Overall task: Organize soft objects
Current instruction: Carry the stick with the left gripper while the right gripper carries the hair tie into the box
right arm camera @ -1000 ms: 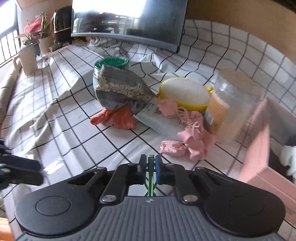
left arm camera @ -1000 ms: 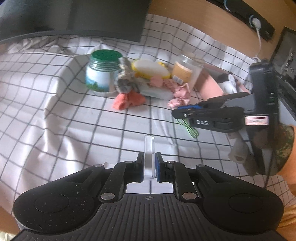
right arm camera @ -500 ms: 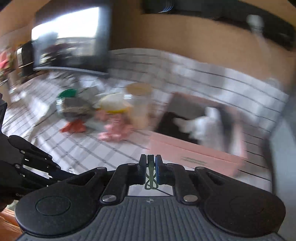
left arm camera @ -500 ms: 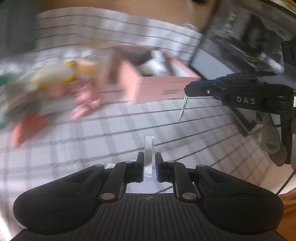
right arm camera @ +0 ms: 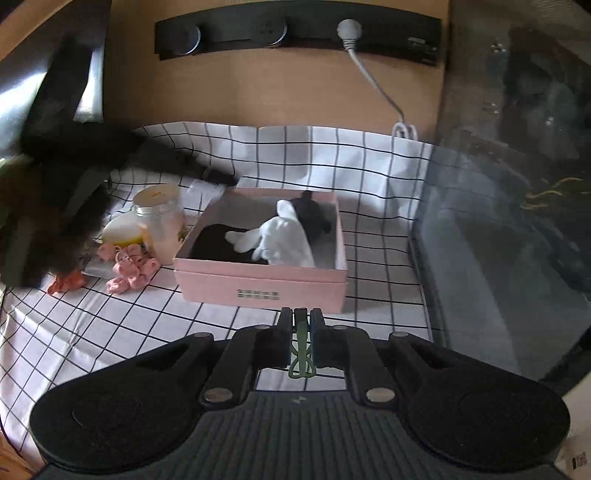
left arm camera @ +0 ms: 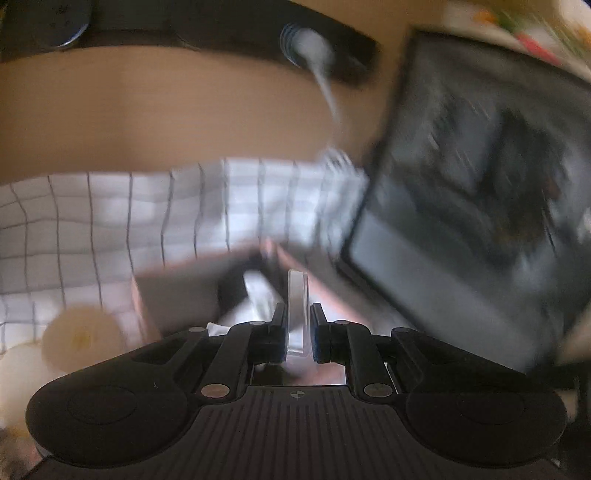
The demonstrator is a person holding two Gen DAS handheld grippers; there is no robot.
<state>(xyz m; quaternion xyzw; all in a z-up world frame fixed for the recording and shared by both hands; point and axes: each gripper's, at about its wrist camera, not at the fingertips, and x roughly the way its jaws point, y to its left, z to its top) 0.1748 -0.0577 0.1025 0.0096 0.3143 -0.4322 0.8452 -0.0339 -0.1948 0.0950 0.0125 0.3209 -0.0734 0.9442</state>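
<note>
An open pink box (right arm camera: 262, 282) sits mid-table holding a white soft item (right arm camera: 286, 236) and black soft items (right arm camera: 314, 216). My right gripper (right arm camera: 301, 323) is shut on a thin green hair tie (right arm camera: 301, 354), just in front of the box. My left gripper (left arm camera: 297, 325) is shut on a clear flat piece (left arm camera: 297, 295) and hovers over the box (left arm camera: 177, 291); in the right wrist view it is a dark blur at the box's far left corner (right arm camera: 218, 175). Pink scrunchies (right arm camera: 133, 267) and an orange cloth (right arm camera: 68, 282) lie left of the box.
A clear jar (right arm camera: 160, 221) and a yellow-rimmed sponge (right arm camera: 123, 230) stand left of the box. A dark glass tank (right arm camera: 517, 221) is close on the right. A power strip (right arm camera: 295, 33) and white cable (right arm camera: 373, 79) are on the back wall.
Both grippers swung right from the pile of soft items toward the pink box. The right one carried the green hair tie up to the box front; the left moved over the box.
</note>
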